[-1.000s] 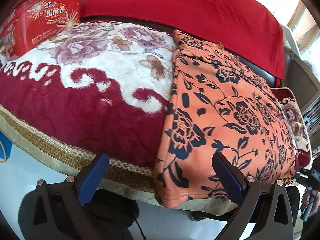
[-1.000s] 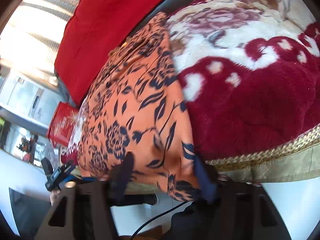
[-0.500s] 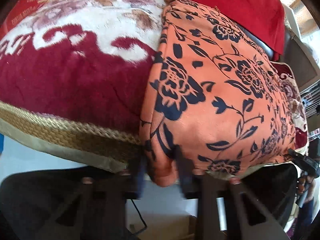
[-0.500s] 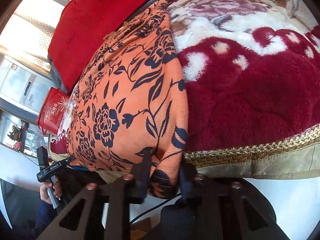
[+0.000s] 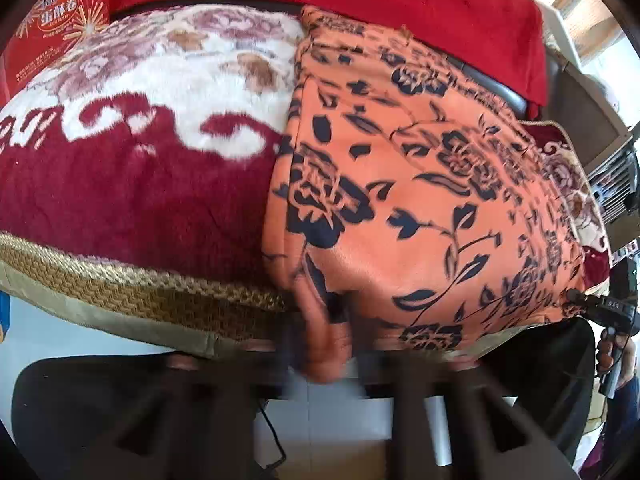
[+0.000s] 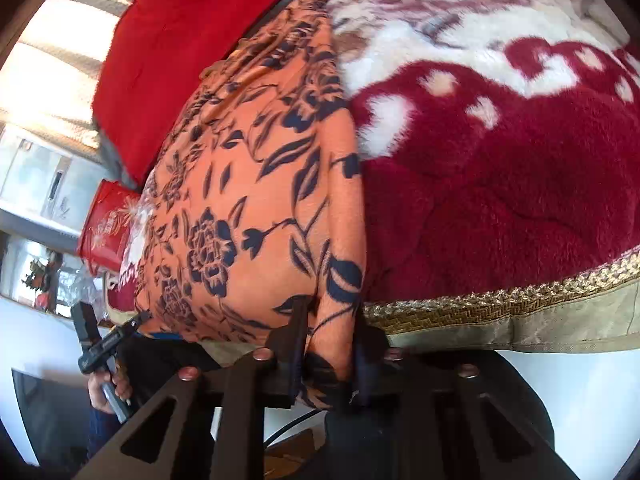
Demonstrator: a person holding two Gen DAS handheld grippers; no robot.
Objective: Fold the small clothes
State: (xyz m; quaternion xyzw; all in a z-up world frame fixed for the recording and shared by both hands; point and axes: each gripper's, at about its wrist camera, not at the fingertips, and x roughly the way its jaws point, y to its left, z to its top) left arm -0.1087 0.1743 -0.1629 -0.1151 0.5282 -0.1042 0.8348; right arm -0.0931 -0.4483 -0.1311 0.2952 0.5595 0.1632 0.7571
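An orange garment with a dark navy flower print [image 5: 420, 184] lies spread over a plush blanket, its near edge hanging over the front. My left gripper [image 5: 326, 344] is shut on the garment's near left corner; this view is blurred there. My right gripper [image 6: 328, 352] is shut on the garment's [image 6: 256, 184] near right corner, the cloth pinched between both fingers. Each gripper shows small in the other's view, at the far corner of the hem.
The plush blanket [image 5: 132, 184] is dark red and white with a gold woven border [image 6: 500, 304]. A red cloth [image 5: 360, 4] covers the backrest behind. A red printed tin [image 5: 52, 28] stands at the far left. White floor lies below.
Both grippers moved in to the garment's near corners and closed on them; the left was wide open a second ago. The left view has since pulled back slightly.
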